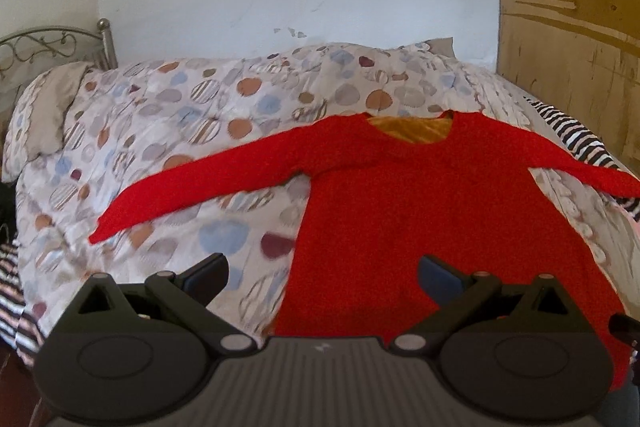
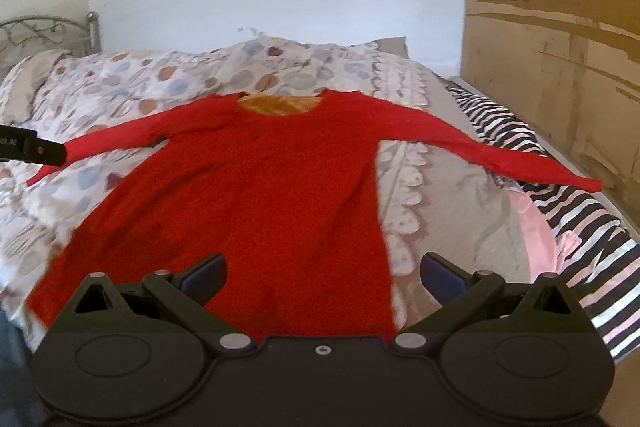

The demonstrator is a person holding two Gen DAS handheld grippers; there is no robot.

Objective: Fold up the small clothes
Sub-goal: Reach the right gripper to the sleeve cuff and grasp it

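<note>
A red long-sleeved top (image 1: 420, 207) lies flat on the bed, front up, both sleeves spread out to the sides, neckline away from me with an orange lining showing. It also shows in the right wrist view (image 2: 260, 187). My left gripper (image 1: 322, 277) is open and empty, hovering above the top's lower left hem edge. My right gripper (image 2: 322, 275) is open and empty, above the lower right hem. A black part of the left gripper (image 2: 32, 149) shows at the left edge of the right wrist view, over the left sleeve.
The bed carries a quilt with a circle pattern (image 1: 180, 115). A black-and-white striped cloth (image 2: 560, 195) lies along the bed's right side, under the right sleeve end. A metal headboard (image 1: 52, 43) is far left, a wooden board (image 1: 572, 27) on the right.
</note>
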